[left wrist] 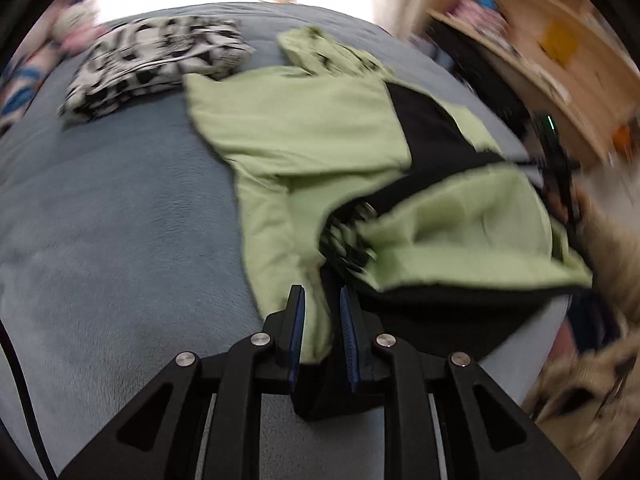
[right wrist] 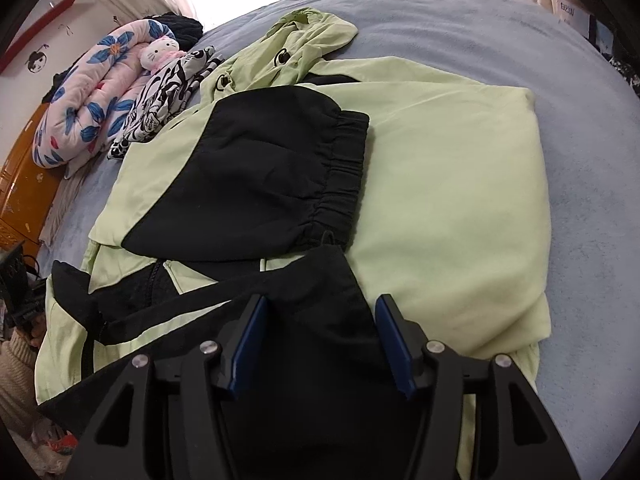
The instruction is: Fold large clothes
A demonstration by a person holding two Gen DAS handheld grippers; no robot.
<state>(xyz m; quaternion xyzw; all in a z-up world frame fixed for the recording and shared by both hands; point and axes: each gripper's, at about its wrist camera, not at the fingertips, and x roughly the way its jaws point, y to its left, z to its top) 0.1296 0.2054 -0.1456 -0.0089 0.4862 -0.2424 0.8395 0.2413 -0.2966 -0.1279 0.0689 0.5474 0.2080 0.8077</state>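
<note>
Step in hand, judged from the layout: mid-fold of jacket, green with black panels, spread across grey bed cover

- Jacket position: lies flat on bed, hood toward far edge, one black sleeve with elastic cuff laid across the chest. Black hem flap raised toward right wrist camera
- Left gripper: narrow gap, green fabric edge held between blue pads. View blurred, consistent with motion; firmness of grip hard to confirm
- Right gripper: wide, black hem flap between the fingers but pads stand clear of cloth on both sides. Not gripping
- Other items: black-and-white printed garment near hood, flowered quilt with plush cat at bed edge, wooden shelf beside bed; all well apart from working area

Next move, as judgement: close right gripper on hem, match height with left, carry lower edge up over chest toward hood. Requires both corners level to avoid skewed fold; loose sleeve may slip out during lift
</note>
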